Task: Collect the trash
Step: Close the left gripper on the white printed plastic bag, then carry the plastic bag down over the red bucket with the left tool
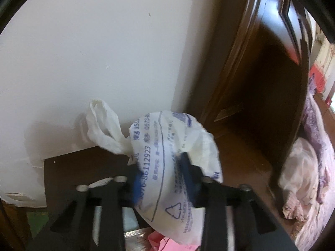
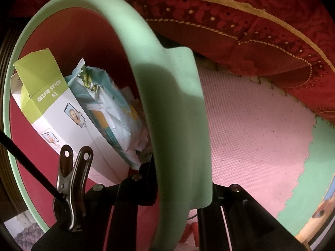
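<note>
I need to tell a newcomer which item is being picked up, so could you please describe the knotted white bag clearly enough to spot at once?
Find the white wall beside the dark wooden door. In front of their corner, above a dark tabletop, the left gripper pinches a white plastic bag. Blue printed text, a recycling triangle and a knotted top set it apart from the pink scraps below.

Your right tool [image 2: 180, 179] clamps the bin's green rim [image 2: 173, 108]; left of it, a selfie-stick box [image 2: 48, 104] and crumpled wrapper [image 2: 113, 108] sit inside.
</note>
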`<state>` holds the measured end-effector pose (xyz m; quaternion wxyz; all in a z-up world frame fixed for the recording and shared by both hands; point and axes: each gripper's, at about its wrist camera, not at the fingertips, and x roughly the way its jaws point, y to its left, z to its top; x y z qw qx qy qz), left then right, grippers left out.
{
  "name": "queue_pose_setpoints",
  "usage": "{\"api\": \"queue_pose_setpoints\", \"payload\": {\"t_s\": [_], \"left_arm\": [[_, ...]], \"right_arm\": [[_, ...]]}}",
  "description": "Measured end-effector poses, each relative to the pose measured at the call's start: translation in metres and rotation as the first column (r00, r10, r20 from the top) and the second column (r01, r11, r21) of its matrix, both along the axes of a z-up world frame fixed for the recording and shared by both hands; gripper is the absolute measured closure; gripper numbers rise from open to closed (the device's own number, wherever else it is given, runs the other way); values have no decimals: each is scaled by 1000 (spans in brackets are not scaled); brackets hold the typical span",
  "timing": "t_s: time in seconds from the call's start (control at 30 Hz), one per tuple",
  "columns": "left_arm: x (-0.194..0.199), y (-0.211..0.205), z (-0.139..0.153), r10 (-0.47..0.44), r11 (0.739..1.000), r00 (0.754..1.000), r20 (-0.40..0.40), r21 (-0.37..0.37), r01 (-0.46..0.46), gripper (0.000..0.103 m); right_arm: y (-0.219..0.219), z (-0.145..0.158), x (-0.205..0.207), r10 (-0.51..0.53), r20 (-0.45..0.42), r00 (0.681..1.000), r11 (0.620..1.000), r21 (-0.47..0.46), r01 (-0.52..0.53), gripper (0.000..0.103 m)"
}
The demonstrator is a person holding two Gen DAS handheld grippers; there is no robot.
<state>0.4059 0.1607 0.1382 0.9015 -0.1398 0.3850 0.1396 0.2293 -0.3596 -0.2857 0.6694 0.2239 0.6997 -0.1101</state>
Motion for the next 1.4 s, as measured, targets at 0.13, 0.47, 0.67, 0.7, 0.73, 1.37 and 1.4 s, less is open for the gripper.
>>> {"api": "queue_pose_setpoints", "payload": {"t_s": [0.13, 0.47, 0.67, 0.7, 0.73, 1.37, 1.4], "left_arm": [[-15, -2, 17, -8, 1000, 996, 91, 13, 6, 88], [-48, -35, 61, -115, 991, 972, 206, 90, 98, 90], [-90, -54, 75, -191, 978, 953, 234, 130, 164, 90], [-88, -61, 76, -206, 975, 950, 237, 133, 178, 90], [-93, -66, 76, -226, 970, 945, 237, 144, 196, 90], [-226, -209, 41, -602, 798, 782, 163, 145, 585, 90], [-233, -217, 37, -619, 785, 770, 155, 145, 602, 90]], "right_arm": [[-1, 0, 0, 1, 0, 1000, 1000, 0, -1, 89], [0, 0, 0, -1, 0, 1000, 1000, 0, 1, 89], [0, 0, 0, 2, -1, 1000, 1000, -1, -2, 89], [-1, 0, 0, 1, -1, 1000, 1000, -1, -1, 89], [-1, 0, 1, 2, -1, 1000, 1000, 0, -2, 89], [5, 0, 3, 27, 6, 1000, 1000, 9, -27, 89], [5, 1, 3, 29, 8, 1000, 1000, 10, -29, 89]]}}
